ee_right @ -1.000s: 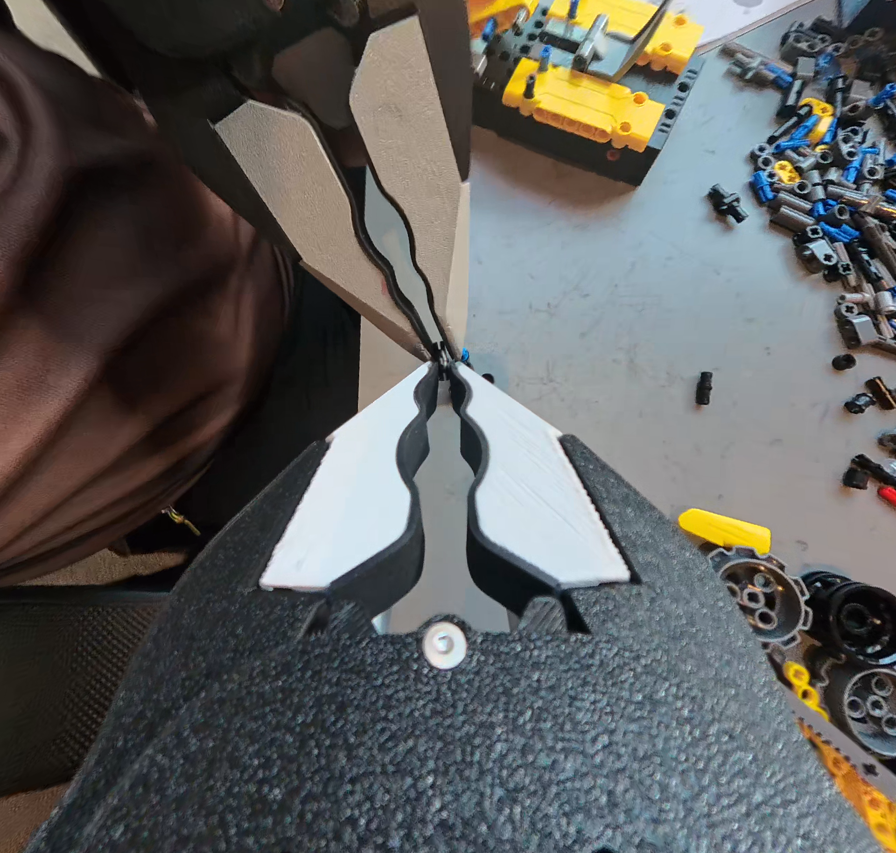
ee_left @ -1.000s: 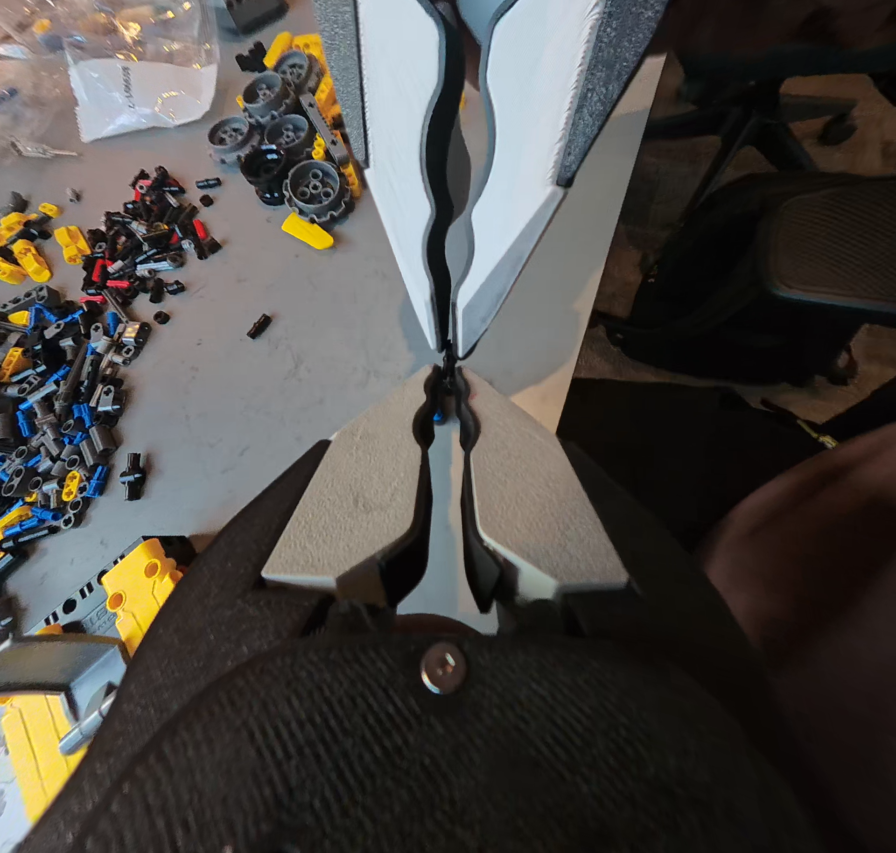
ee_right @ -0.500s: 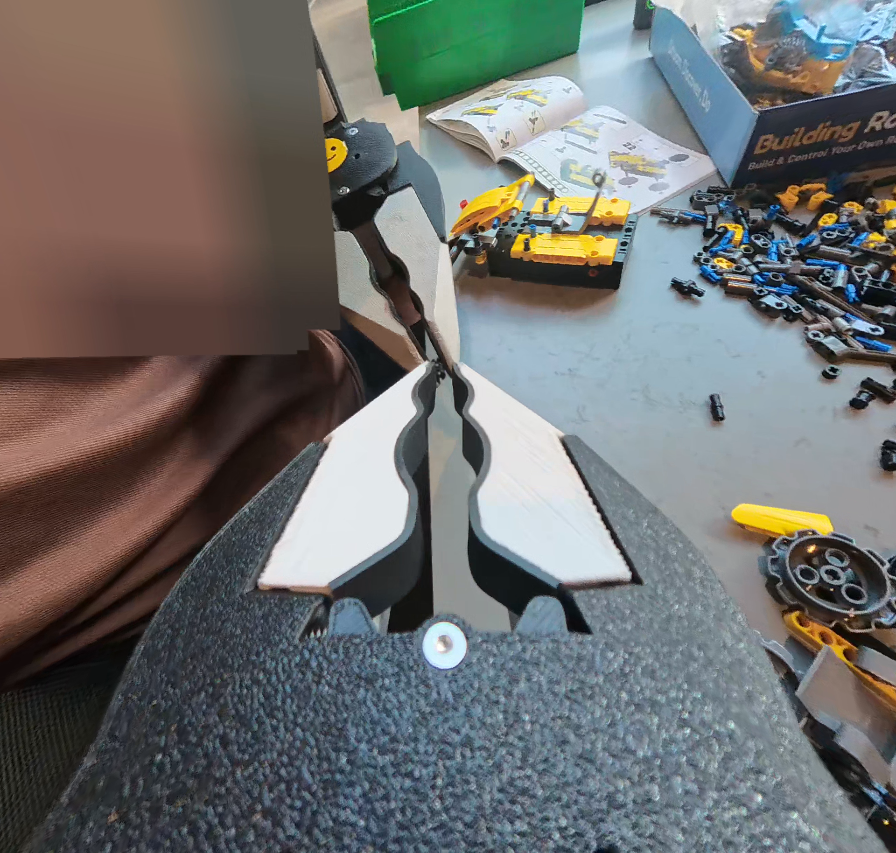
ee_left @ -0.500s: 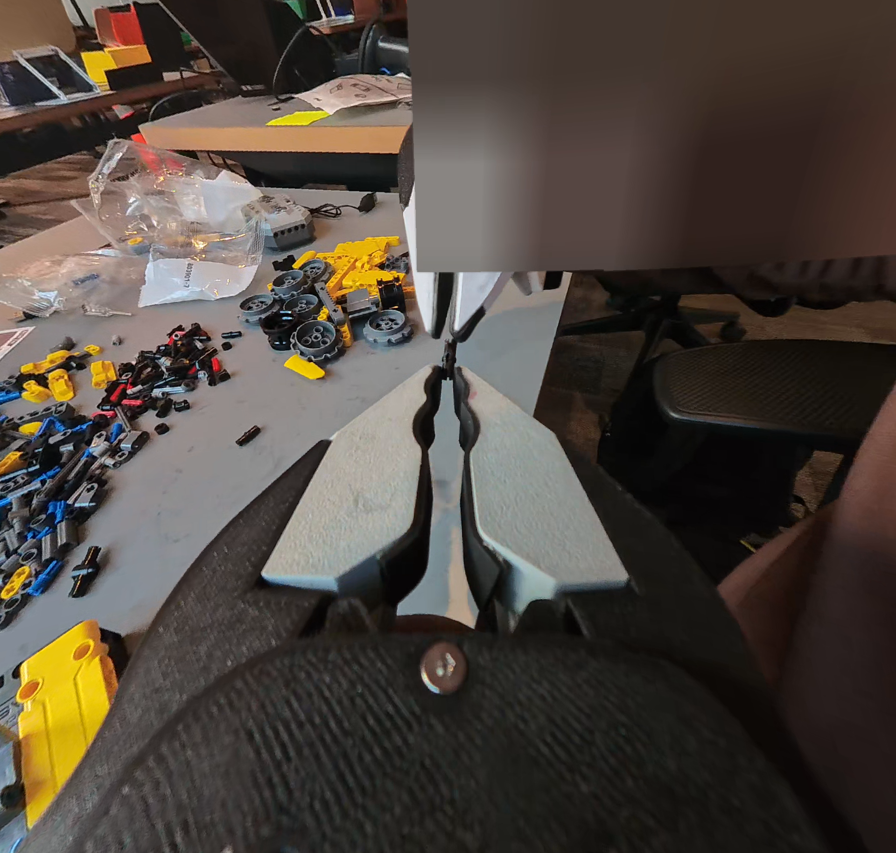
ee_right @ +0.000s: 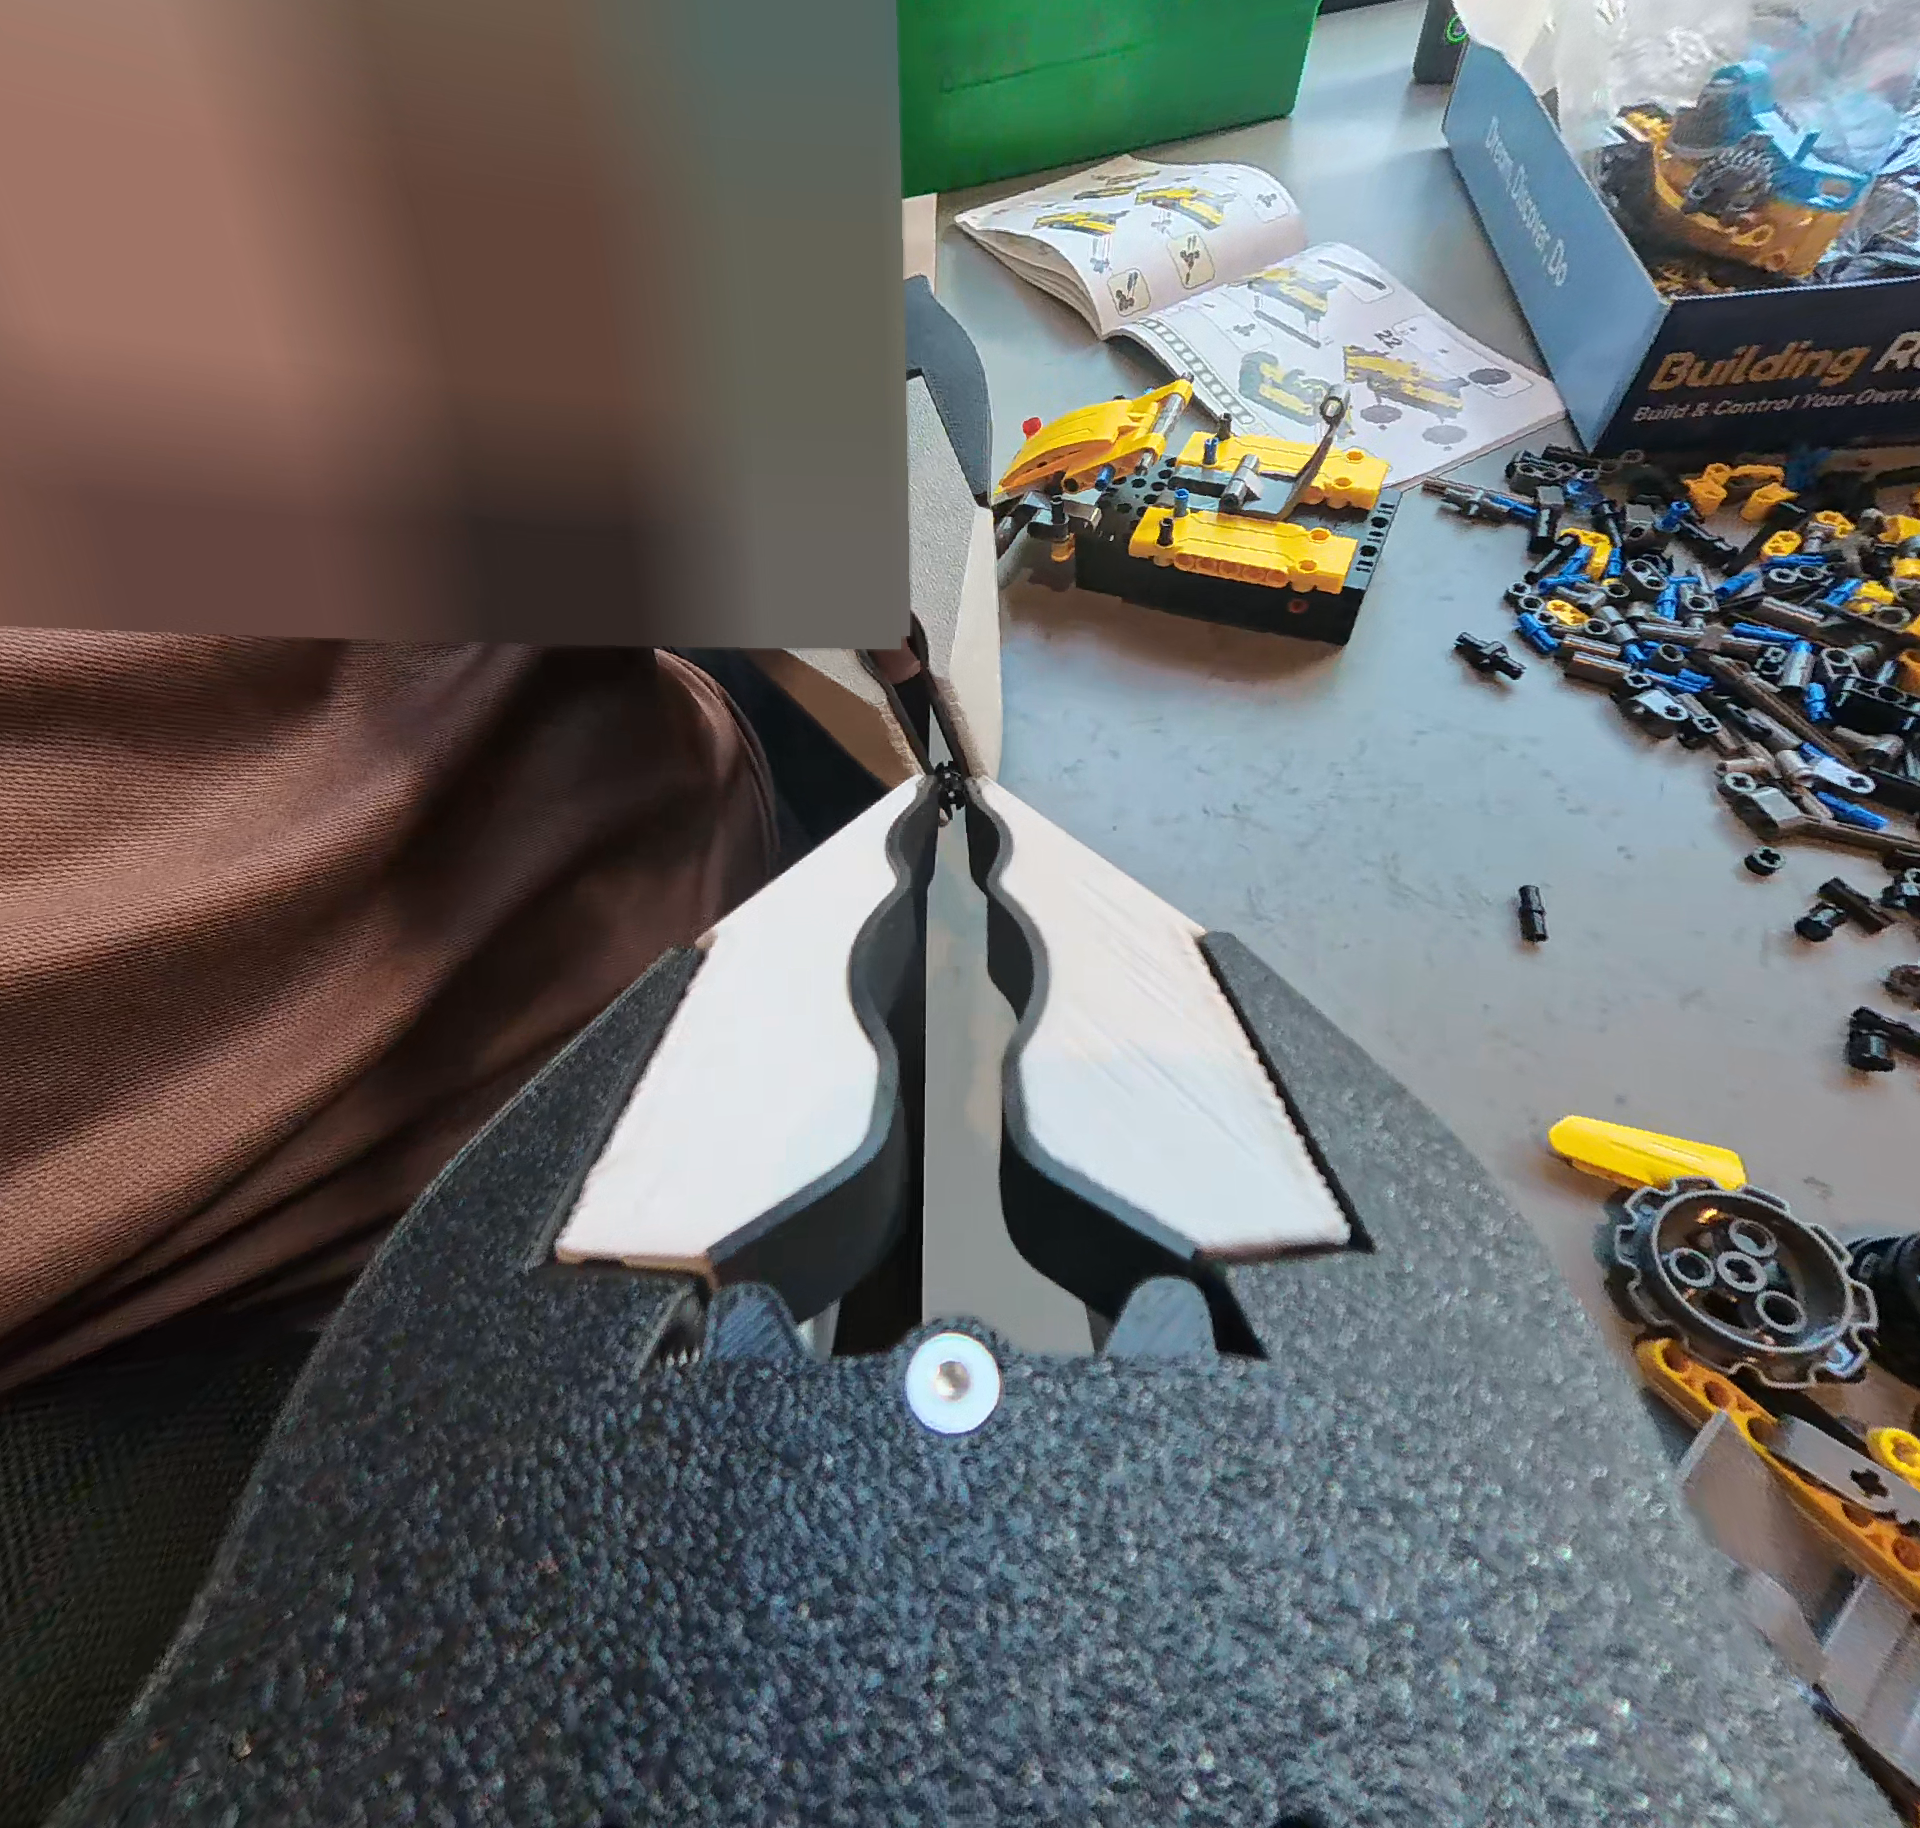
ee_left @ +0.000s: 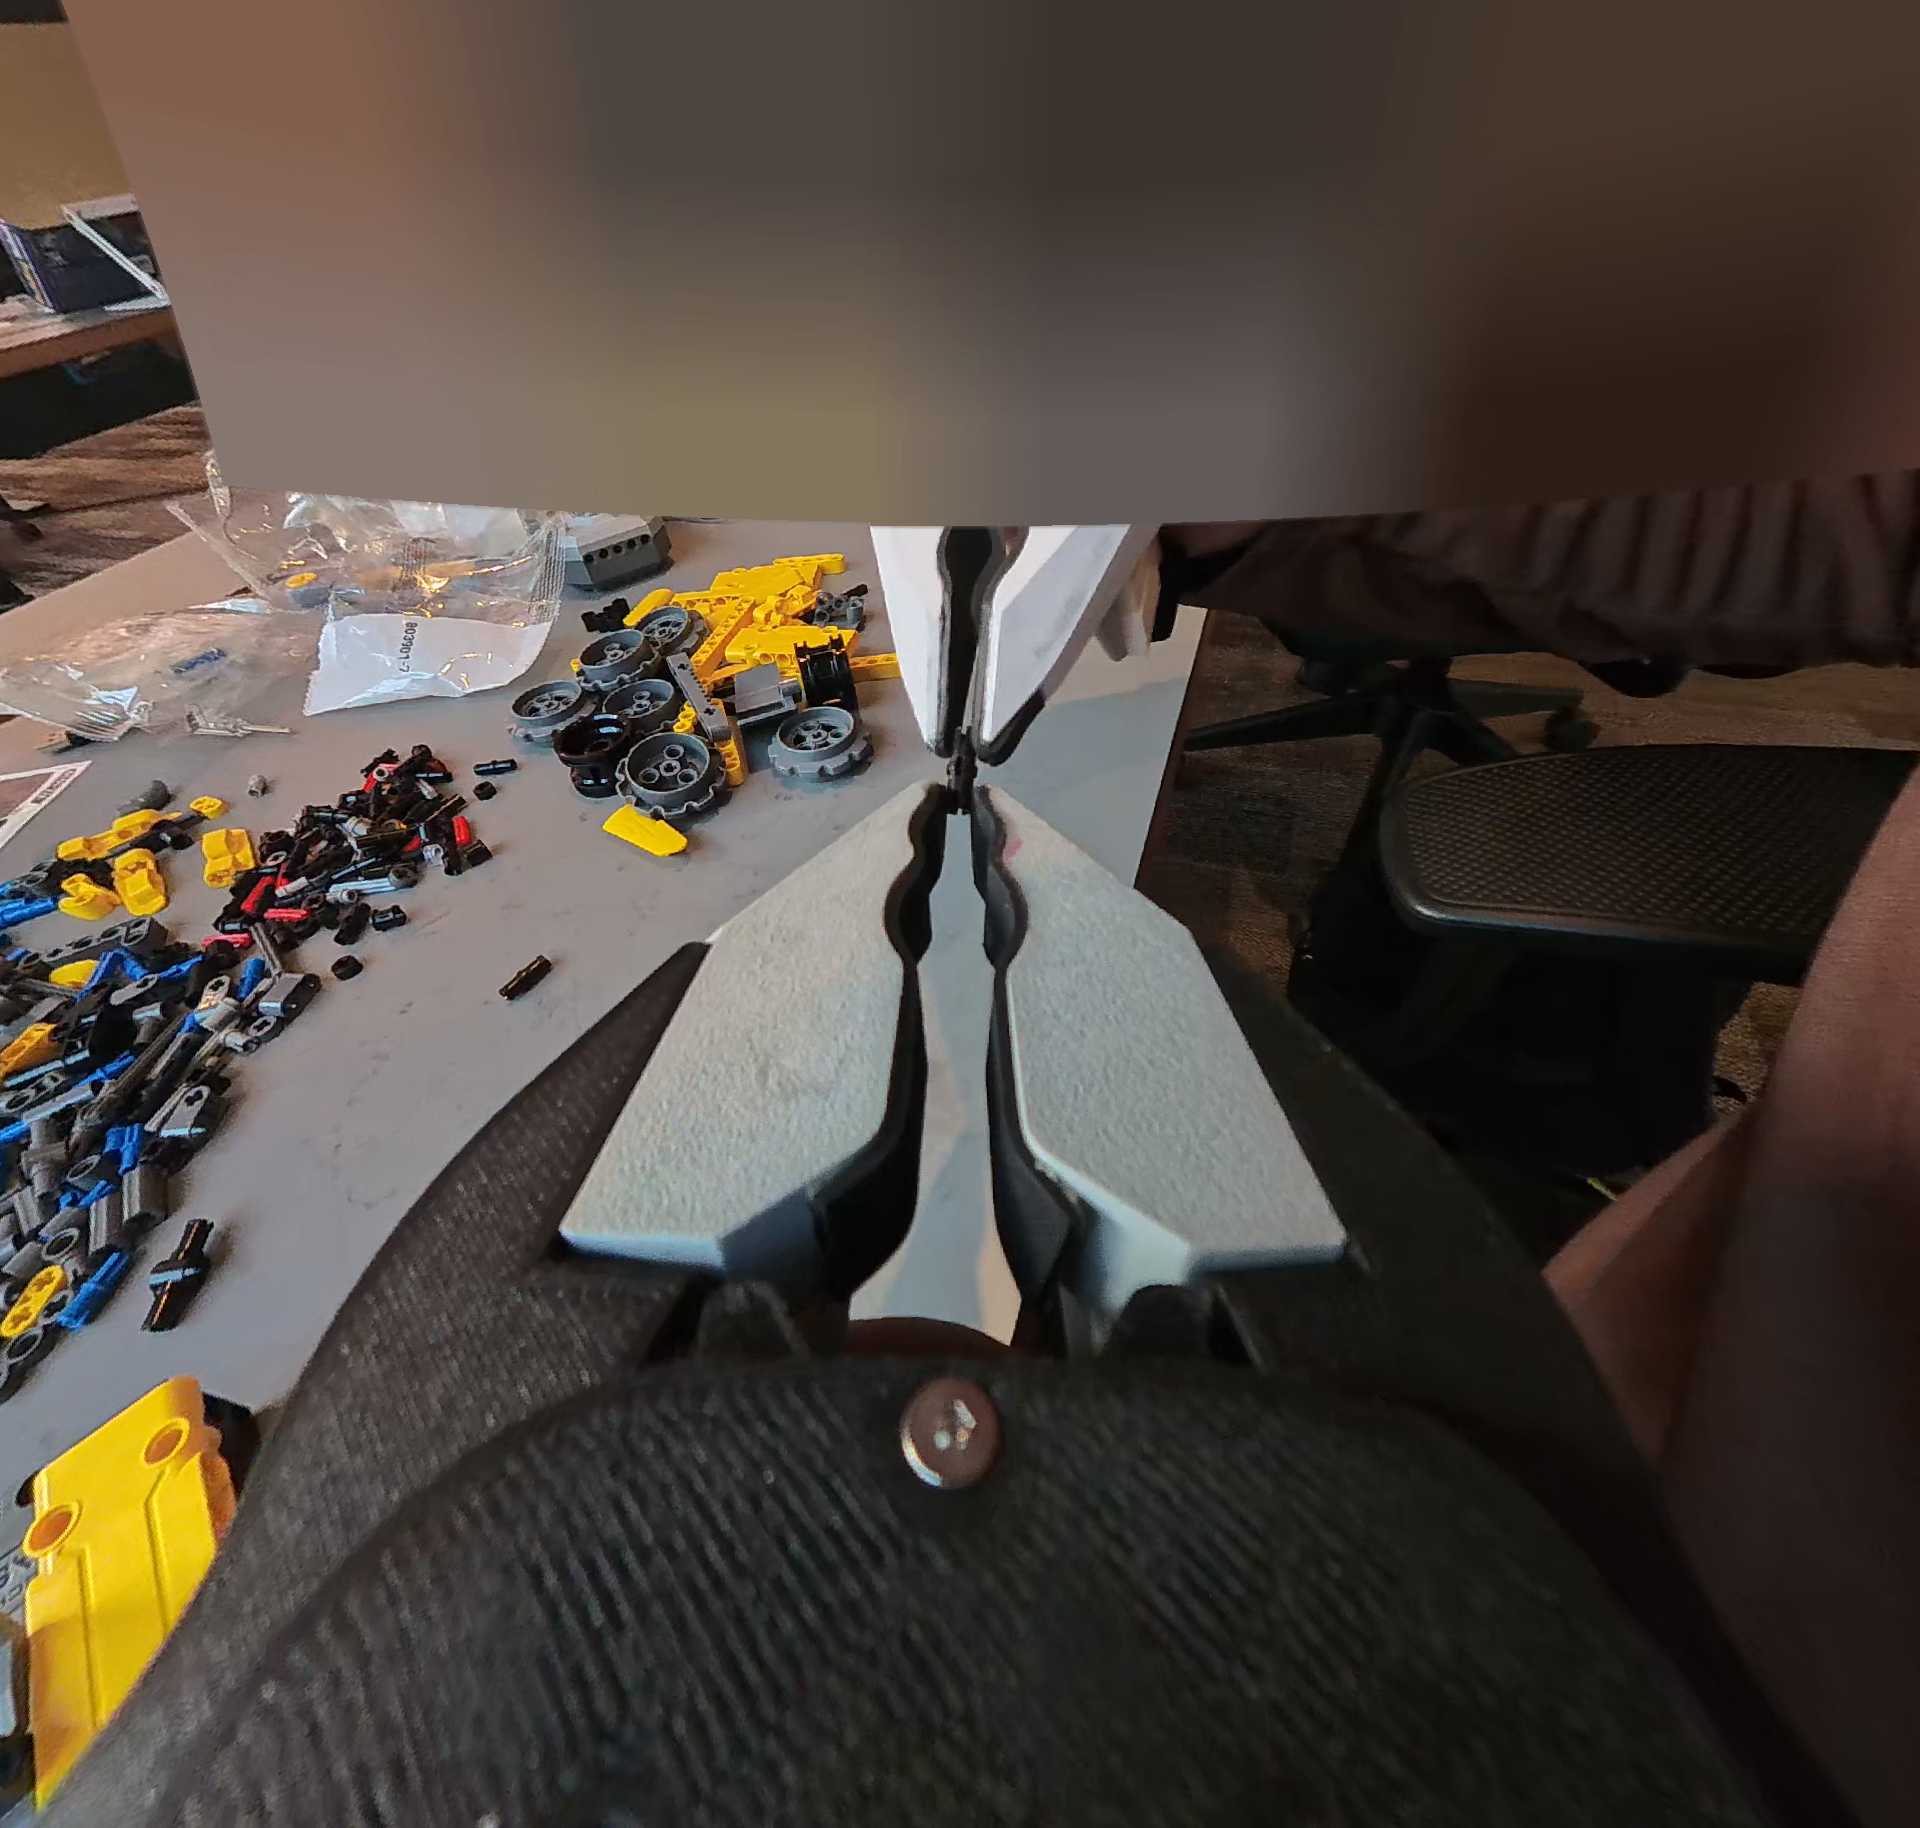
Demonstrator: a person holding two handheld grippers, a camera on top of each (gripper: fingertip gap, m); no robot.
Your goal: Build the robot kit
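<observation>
My left gripper [ee_left: 961, 810], with grey fingers, and my right gripper [ee_right: 948, 804], with white fingers, meet tip to tip above the near edge of a grey table [ee_left: 468, 1082]. Both are shut on the same small black pin piece [ee_left: 962, 770], one at each end. It also shows in the right wrist view [ee_right: 947, 791]. The right gripper [ee_left: 964, 739] comes down from above in the left wrist view. The left gripper [ee_right: 948, 755] comes in from above in the right wrist view. The pin's detail is too small to tell.
On the table lie grey wheels [ee_left: 670, 770], a pile of small black, blue and yellow parts [ee_left: 156, 999], plastic bags [ee_left: 343, 594], a yellow-black assembly [ee_right: 1226, 531], a booklet [ee_right: 1247, 272], a blue box [ee_right: 1558, 251] and a green bin [ee_right: 1101, 33]. An office chair [ee_left: 1642, 843] stands beside the table. A person's brown shirt [ee_right: 364, 947] is close. The grippers are tip to tip, or close to it.
Both grippers have tilted up from looking down at the table to a more level view. Their tips stay together on the small piece.
</observation>
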